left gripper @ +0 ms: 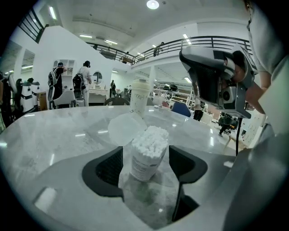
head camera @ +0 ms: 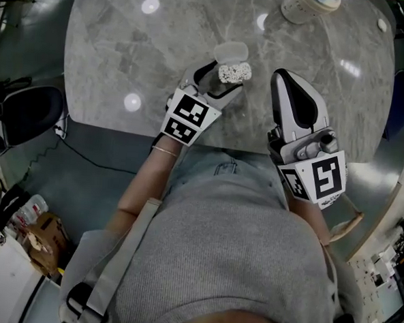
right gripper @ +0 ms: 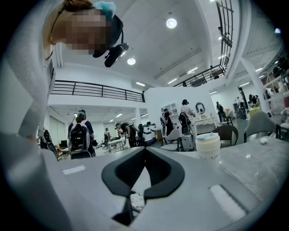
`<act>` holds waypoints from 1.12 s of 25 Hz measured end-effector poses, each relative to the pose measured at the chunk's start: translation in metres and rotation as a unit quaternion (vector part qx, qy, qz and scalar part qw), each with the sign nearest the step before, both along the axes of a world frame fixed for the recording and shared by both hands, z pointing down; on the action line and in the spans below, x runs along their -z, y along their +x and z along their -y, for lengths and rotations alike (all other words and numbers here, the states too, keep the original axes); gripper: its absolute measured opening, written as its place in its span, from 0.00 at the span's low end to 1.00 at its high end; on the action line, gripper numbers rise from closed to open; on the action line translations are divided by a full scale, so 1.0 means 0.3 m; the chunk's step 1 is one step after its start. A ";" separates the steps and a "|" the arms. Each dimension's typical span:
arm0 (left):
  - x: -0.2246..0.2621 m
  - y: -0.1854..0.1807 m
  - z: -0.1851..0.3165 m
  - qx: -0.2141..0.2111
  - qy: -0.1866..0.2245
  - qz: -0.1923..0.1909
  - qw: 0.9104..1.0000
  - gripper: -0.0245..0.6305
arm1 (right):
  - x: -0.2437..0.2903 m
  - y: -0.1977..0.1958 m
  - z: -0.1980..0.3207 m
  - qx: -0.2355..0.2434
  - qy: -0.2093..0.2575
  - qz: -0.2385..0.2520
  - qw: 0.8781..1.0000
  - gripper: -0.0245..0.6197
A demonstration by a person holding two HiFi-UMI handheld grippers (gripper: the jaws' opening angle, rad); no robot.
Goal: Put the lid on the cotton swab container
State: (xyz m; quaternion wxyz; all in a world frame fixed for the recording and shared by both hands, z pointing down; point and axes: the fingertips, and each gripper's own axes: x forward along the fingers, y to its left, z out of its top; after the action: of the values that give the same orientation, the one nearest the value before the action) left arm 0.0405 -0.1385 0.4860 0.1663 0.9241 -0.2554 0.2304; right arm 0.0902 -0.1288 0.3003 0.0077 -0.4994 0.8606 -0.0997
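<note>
cotton swabs fill the open cotton swab container (head camera: pixel 235 73), which stands on the grey marbled table (head camera: pixel 120 43) a little in from its near edge, roughly midway along it. the round translucent lid (head camera: pixel 231 52) lies flat on the table just beyond the container, on the side toward the far edge, touching it or nearly so. the left tongs (left gripper: pixel 145 167) reach in from the near edge and point downward, their jaws apart with the container between the two dark pads; a sliver of table shows between the left pad and the container's wall, so the pads do not clamp it. the right tongs (right gripper: pixel 145 151) hang to the right of the container, near the table's near edge, closed tip to tip with nothing held. a tall white lidded cup (head camera: pixel 308 5) stands at the far edge, well apart from the container.
</note>
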 end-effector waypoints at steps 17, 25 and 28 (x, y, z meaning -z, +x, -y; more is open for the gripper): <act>-0.024 0.042 0.027 0.035 0.000 0.012 0.999 0.52 | 0.005 0.007 -0.018 -0.006 0.004 -0.002 1.000 0.04; -0.022 0.051 0.046 0.046 0.013 -0.009 0.999 0.50 | 0.007 0.016 -0.021 -0.007 0.002 -0.004 1.000 0.04; -0.019 0.051 0.046 0.047 0.018 -0.015 0.999 0.49 | 0.015 0.019 -0.028 -0.008 0.003 -0.008 1.000 0.04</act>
State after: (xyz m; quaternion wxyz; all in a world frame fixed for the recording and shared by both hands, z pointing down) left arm 0.0558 -0.1523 0.4918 0.1638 0.9173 -0.3004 0.2039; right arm 0.0960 -0.1205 0.2956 0.0032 -0.5073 0.8568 -0.0927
